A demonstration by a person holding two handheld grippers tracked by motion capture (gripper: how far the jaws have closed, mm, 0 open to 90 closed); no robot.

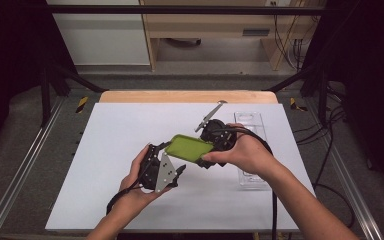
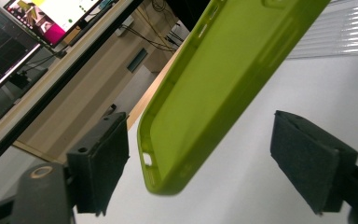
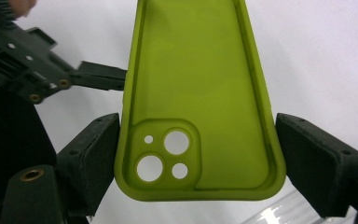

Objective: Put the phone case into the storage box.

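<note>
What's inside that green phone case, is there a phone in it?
No phone: the green phone case is an empty shell, its camera holes open. The right tool grips its sides. Its outer back is hidden.

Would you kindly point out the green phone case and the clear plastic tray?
Green silicone phone case (image 3: 200, 93), right gripper view, inner back panel.
Clear plastic tray (image 1: 252, 120), high view, far end.

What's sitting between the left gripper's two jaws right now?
The free end of the green phone case, seen in the left gripper view; the left gripper is open, pads apart from it.

Clear tray lies right — white table open left.
</note>
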